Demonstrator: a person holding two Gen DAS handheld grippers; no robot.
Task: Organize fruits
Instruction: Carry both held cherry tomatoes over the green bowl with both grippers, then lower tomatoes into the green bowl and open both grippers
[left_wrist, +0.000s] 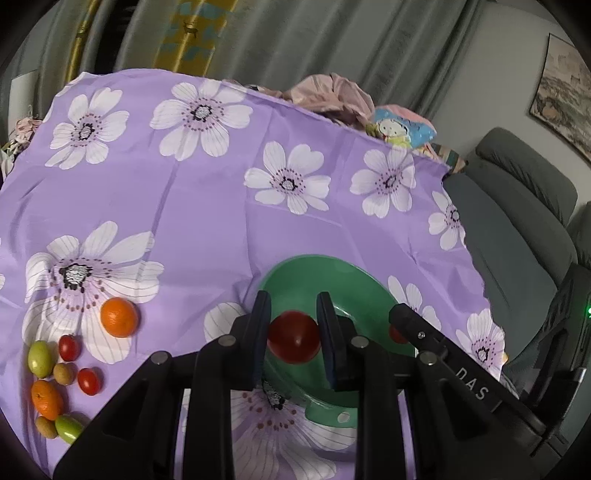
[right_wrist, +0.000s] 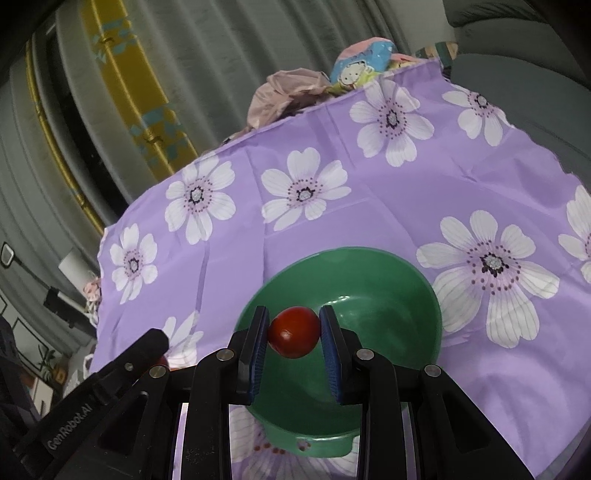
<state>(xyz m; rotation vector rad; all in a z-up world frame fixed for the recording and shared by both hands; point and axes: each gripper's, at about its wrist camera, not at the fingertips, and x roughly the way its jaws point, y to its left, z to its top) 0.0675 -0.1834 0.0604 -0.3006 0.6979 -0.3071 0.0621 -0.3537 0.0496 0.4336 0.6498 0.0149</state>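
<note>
Two cherry tomatoes ride clamped, one in the left gripper (left_wrist: 293, 334), one in the right gripper (right_wrist: 293, 332). Both hang above the green bowl (right_wrist: 388, 295), apparently so each can be dropped in

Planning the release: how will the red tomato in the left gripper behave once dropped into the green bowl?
The tomato is round and glossy, so it would probably roll down the green bowl's sloped wall. Its thin skin looks bruisable, so a gentle release from the left gripper seems wise.
</note>
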